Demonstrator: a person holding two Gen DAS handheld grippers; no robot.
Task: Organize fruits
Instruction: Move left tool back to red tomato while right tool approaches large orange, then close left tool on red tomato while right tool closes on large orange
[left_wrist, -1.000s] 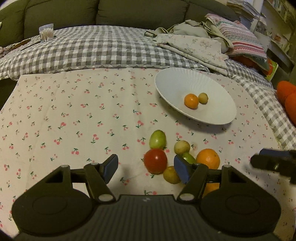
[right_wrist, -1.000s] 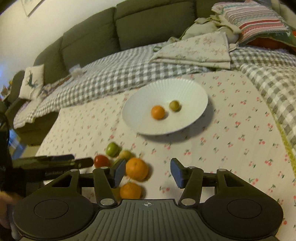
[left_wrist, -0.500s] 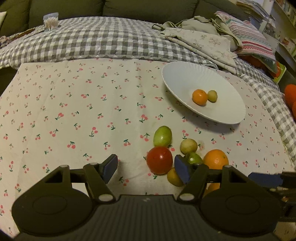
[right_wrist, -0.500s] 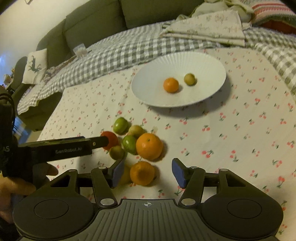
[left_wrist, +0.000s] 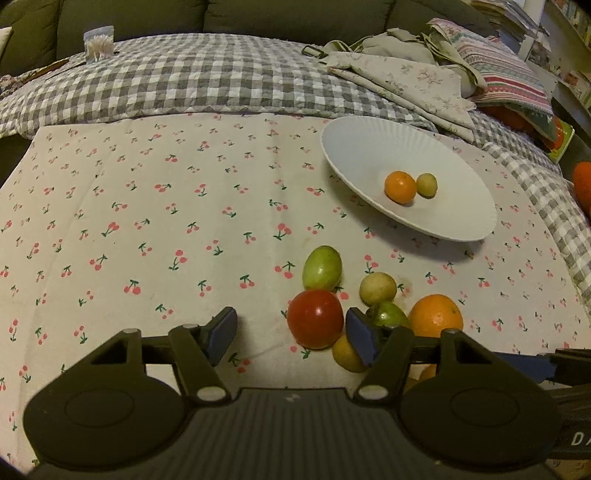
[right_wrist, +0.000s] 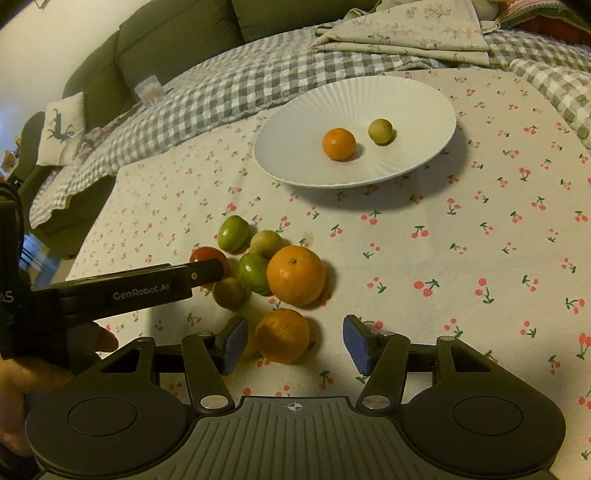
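A dark olive fabric sofa (right_wrist: 177, 40) runs along the back beneath a pale wall (right_wrist: 48, 40), draped with a grey-and-white checked quilt (left_wrist: 192, 85). In front spreads a cream cherry-print cloth (left_wrist: 147, 221). The light is dim and yellowish.

Red tomato (right_wrist: 207, 255): in your right view the left gripper's fingers (right_wrist: 201, 273) hide its near half.
Lower orange (left_wrist: 427, 372): your left gripper's body covers most of it.
Box of white sticks (left_wrist: 98, 43): too small to tell.
Orange cushion (left_wrist: 583, 181): cut by the frame's edge.
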